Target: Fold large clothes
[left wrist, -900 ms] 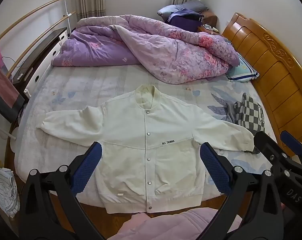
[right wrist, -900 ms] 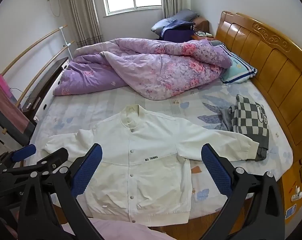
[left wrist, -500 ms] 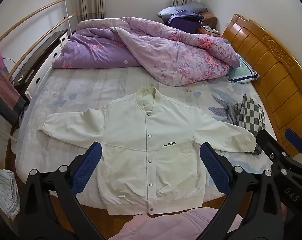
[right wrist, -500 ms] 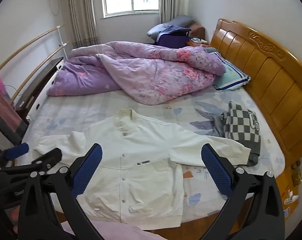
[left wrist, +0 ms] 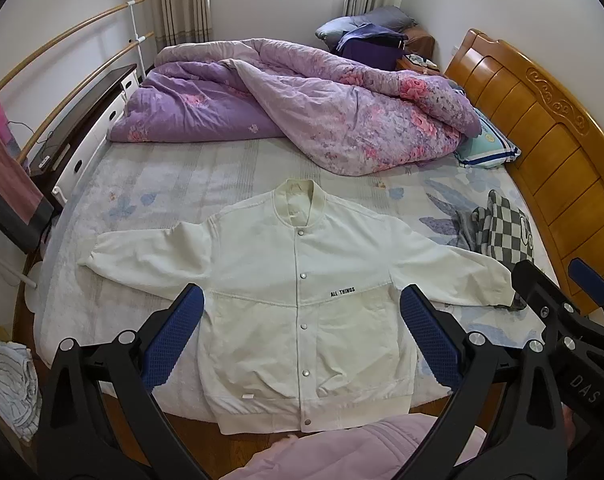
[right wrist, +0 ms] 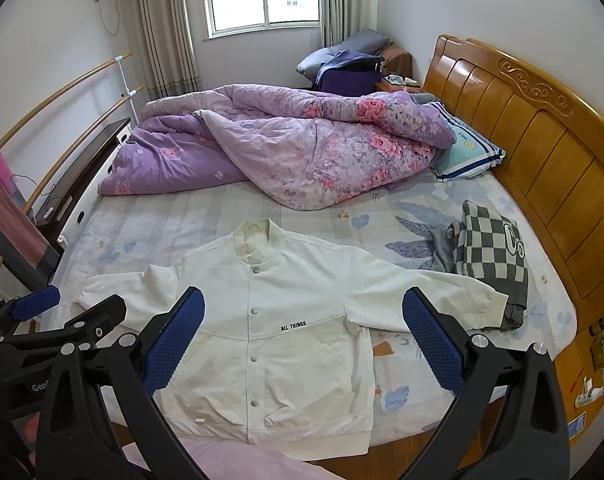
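Note:
A white button-front jacket (left wrist: 297,280) lies flat, face up, on the bed, sleeves spread to both sides and hem at the bed's near edge; it also shows in the right wrist view (right wrist: 269,320). My left gripper (left wrist: 302,336) is open and empty, held above the jacket's lower half. My right gripper (right wrist: 304,338) is open and empty, also above the jacket. Each gripper shows in the other's view, the right gripper (left wrist: 582,304) at the right edge and the left gripper (right wrist: 41,312) at the left edge.
A crumpled purple floral quilt (left wrist: 302,108) covers the far half of the bed. A checkered folded garment (right wrist: 490,252) lies by the jacket's right cuff. A wooden headboard (right wrist: 542,132) runs along the right. A dark cabinet (left wrist: 93,116) and rails stand at the left. Pink cloth (left wrist: 366,452) lies below.
Both grippers have risen and tilted up slightly, so the jacket sits lower in both views. The jaws stay open and the jacket has not moved.

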{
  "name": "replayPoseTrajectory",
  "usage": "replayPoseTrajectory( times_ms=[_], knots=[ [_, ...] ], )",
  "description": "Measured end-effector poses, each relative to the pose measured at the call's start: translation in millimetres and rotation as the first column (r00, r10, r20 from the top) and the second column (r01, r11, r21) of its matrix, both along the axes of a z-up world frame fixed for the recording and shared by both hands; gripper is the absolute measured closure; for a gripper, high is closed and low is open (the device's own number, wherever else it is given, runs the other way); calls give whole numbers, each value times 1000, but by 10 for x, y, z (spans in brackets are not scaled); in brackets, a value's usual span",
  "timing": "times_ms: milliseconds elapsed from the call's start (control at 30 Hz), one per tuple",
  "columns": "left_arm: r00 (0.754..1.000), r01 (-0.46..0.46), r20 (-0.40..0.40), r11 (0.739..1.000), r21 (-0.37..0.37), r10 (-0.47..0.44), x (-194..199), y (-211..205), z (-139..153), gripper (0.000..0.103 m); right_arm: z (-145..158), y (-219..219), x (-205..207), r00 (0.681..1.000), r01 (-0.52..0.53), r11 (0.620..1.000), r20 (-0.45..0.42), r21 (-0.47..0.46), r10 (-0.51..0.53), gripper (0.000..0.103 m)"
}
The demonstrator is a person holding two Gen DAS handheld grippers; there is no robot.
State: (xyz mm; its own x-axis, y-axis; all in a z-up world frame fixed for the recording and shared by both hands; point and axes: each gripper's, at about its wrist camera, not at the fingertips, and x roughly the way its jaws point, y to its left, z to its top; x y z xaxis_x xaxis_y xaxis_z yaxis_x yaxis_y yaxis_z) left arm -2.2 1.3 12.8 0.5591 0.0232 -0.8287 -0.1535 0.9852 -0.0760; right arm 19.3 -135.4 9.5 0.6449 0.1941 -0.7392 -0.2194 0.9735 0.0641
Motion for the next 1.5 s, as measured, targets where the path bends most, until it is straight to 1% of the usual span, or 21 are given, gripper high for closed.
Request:
replayPoseTrajectory(
  times_ms=[133,1500],
  knots=[
    [1000,-1,-1,1000,-1,1,8,8,-17,5,-21,2,21,1000,-5,1000,-13,11,6,7],
    [1000,1,-3,1000,-8,-1,19,-11,-41,5,-91,-39,-14,1000,-17,1000,-14,26,17,7]
  ],
)
